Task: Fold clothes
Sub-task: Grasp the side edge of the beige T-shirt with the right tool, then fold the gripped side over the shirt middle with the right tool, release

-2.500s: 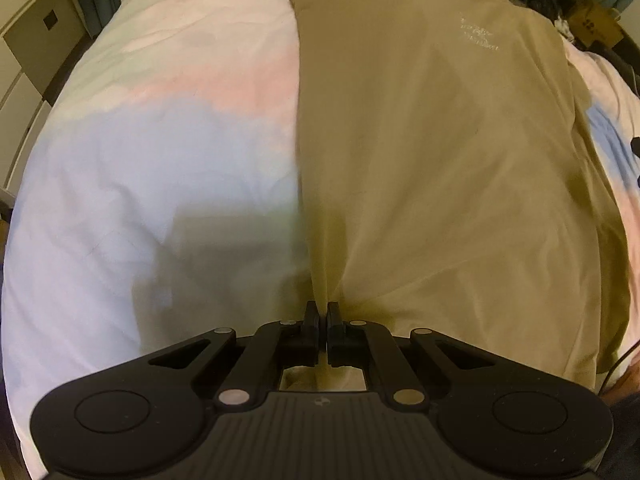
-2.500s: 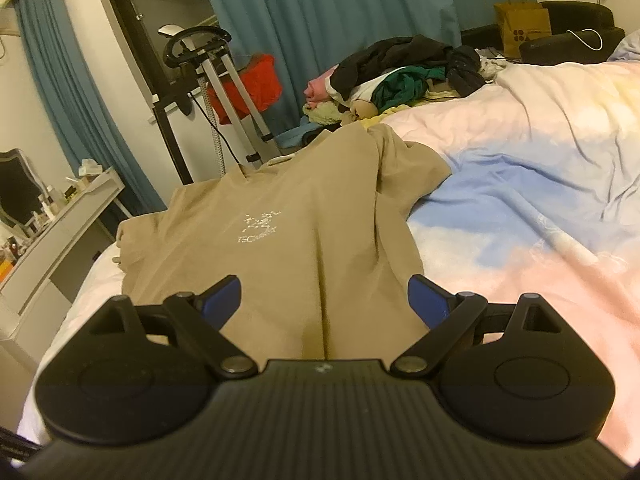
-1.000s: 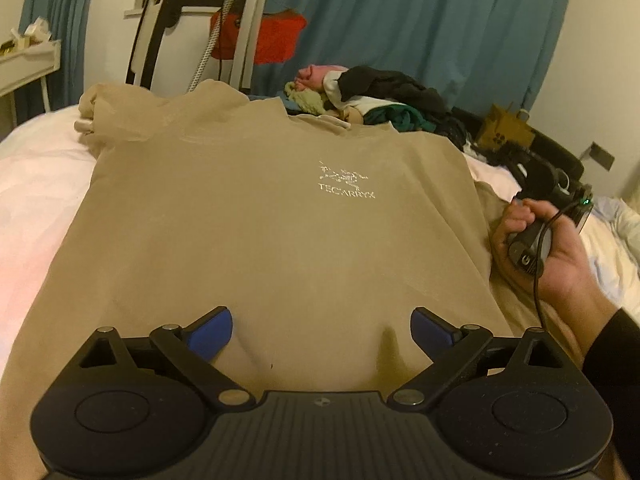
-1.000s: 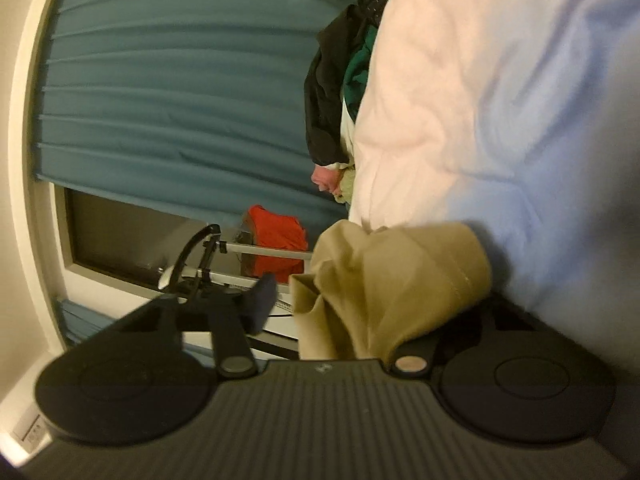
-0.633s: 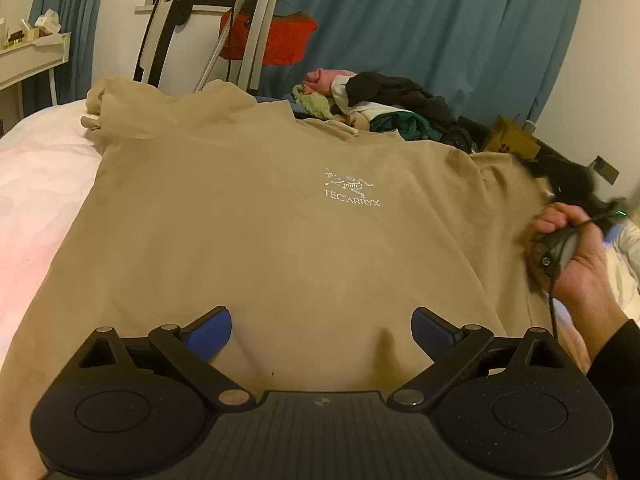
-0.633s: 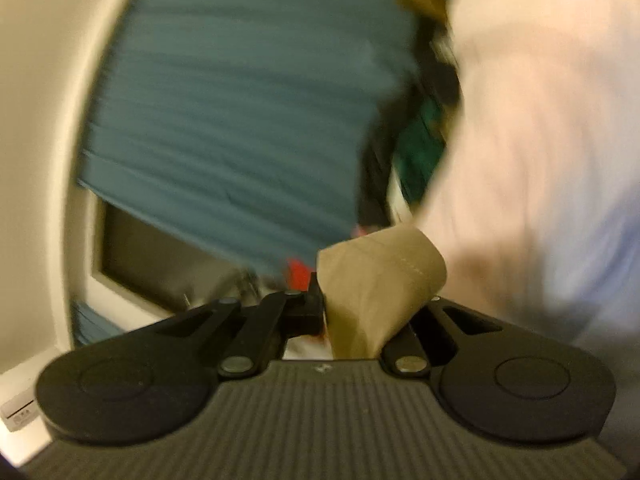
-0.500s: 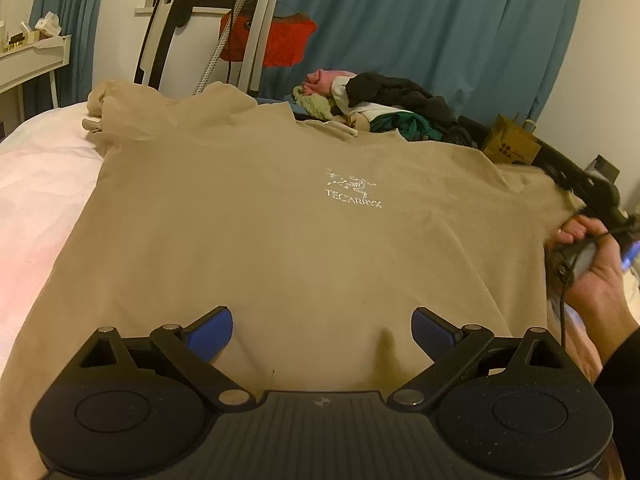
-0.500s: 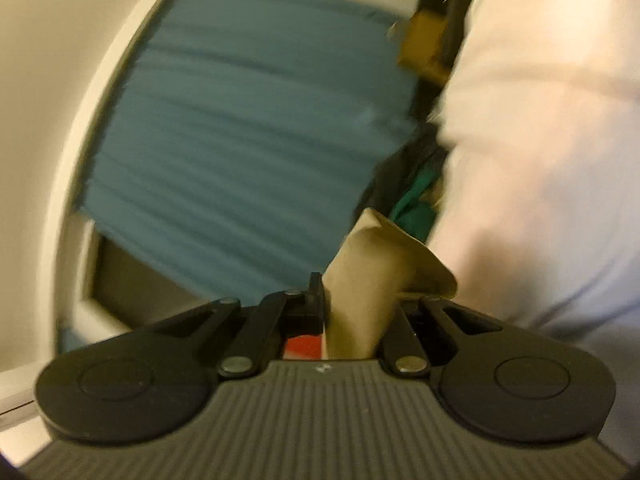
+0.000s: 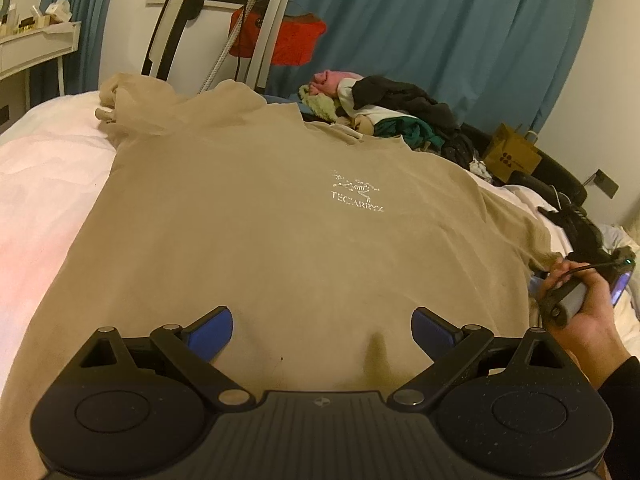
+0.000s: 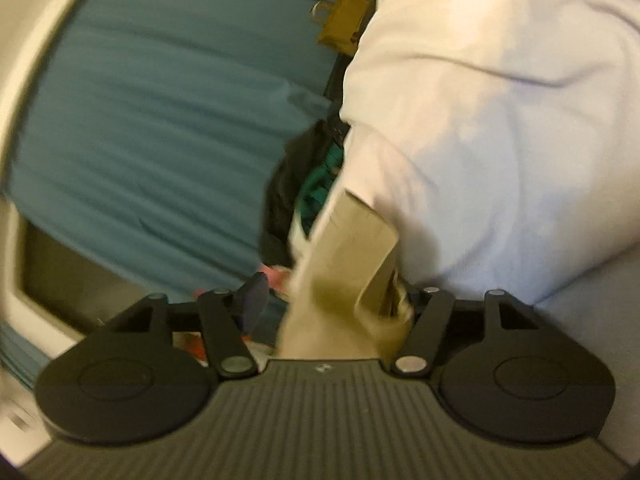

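Note:
A tan T-shirt (image 9: 280,232) with a white chest logo lies spread flat on the bed. My left gripper (image 9: 322,326) is open and empty, low over the shirt's hem. My right gripper (image 9: 576,236) shows at the shirt's right sleeve, held in a hand. In the blurred right wrist view the right gripper (image 10: 332,300) has its jaws apart, and the tan sleeve (image 10: 352,248) lies loosely between them against the right finger.
A pile of dark, green and pink clothes (image 9: 384,112) lies at the bed's far end. A brown paper bag (image 9: 512,156), a black chair, a red item on an exercise machine (image 9: 280,40) and blue curtains stand beyond. White bedding (image 9: 44,168) lies left.
My left gripper opened off the hem and tilted up to face along the shirt. My right gripper shut on the sleeve, pulled it out to the right, and now has opened.

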Demonstrator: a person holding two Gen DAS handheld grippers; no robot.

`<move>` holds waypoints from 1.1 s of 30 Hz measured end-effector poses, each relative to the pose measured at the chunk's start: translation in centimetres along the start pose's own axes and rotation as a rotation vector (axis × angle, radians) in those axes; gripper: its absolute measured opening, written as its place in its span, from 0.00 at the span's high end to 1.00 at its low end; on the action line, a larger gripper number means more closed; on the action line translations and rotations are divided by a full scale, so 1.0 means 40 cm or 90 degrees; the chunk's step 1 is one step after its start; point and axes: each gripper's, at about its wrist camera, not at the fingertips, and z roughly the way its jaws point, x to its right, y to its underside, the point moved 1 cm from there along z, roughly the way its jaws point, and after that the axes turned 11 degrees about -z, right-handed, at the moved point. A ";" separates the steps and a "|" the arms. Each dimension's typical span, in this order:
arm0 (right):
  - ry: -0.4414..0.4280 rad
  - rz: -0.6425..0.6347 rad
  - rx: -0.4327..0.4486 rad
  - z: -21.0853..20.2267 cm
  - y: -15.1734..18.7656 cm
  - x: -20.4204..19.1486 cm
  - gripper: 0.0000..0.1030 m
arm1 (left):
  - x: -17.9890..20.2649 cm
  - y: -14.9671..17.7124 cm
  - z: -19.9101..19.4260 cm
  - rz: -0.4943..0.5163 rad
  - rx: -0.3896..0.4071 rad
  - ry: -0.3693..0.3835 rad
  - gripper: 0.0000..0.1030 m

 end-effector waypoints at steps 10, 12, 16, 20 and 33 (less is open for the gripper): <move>-0.043 -0.173 -0.101 0.080 -0.018 -0.106 0.92 | 0.017 -0.017 0.013 -0.012 0.018 0.014 0.06; -0.023 -0.211 -0.095 0.076 -0.049 -0.142 0.93 | 0.022 -0.028 0.007 -0.014 0.027 0.019 0.06; 0.033 -0.310 -0.075 0.049 -0.096 -0.234 0.93 | -0.002 -0.056 0.004 -0.069 -0.002 -0.012 0.06; 0.089 -0.427 -0.061 -0.005 -0.078 -0.367 0.93 | -0.049 -0.088 -0.023 -0.104 -0.013 -0.045 0.06; 0.086 -0.786 -0.092 0.024 0.393 -0.796 0.93 | -0.190 -0.200 -0.150 -0.068 0.060 -0.135 0.06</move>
